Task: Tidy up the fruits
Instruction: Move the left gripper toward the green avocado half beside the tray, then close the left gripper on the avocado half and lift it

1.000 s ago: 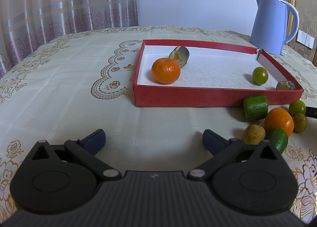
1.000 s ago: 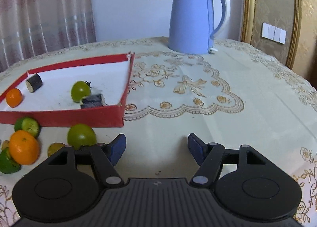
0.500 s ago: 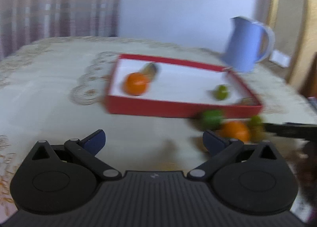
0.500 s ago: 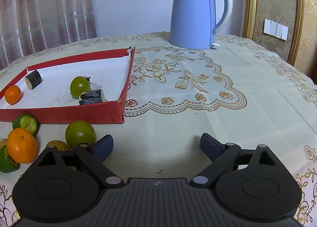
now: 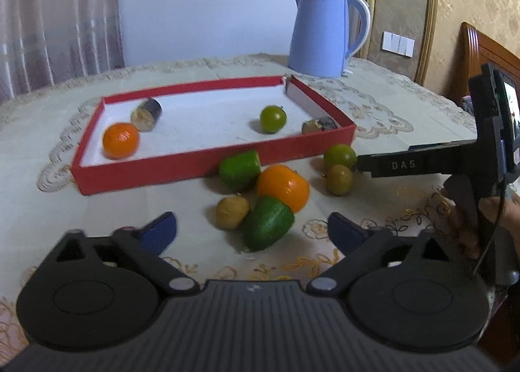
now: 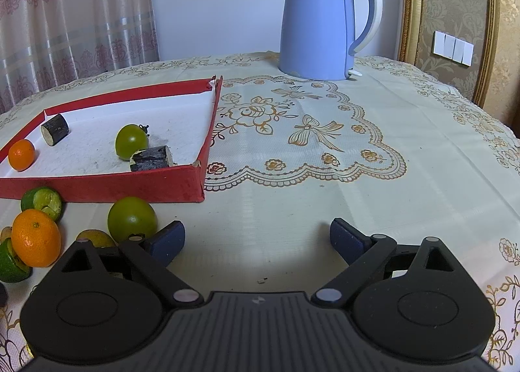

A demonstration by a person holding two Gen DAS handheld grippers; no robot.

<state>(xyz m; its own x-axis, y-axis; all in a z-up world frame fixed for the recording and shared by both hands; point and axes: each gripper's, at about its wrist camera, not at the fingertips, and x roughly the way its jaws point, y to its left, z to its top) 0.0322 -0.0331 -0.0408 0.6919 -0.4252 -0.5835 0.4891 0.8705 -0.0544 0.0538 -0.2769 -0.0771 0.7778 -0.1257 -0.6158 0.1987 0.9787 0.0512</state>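
Observation:
A red tray (image 5: 208, 162) (image 6: 107, 185) holds an orange (image 5: 121, 140), a green round fruit (image 5: 273, 118) and two dark cut pieces (image 5: 147, 110). In front of it lie loose fruits: an orange (image 5: 282, 186) (image 6: 35, 237), two green cut pieces (image 5: 240, 170) (image 5: 268, 222), a yellowish fruit (image 5: 232, 212), a green round fruit (image 5: 339, 156) (image 6: 131, 219) and an olive one (image 5: 339, 179). My left gripper (image 5: 252, 232) is open, just before the pile. My right gripper (image 6: 256, 237) is open and empty, right of the green fruit; its finger (image 5: 416, 164) shows in the left wrist view.
A blue kettle (image 5: 325, 34) (image 6: 325, 18) stands behind the tray on the embroidered tablecloth (image 6: 325, 144). A wooden chair back (image 5: 487, 57) is at the far right. Curtains hang behind the table.
My left gripper has swung right and closer to the loose fruit pile, bringing my right gripper into its view. My right gripper has opened wider and edged forward.

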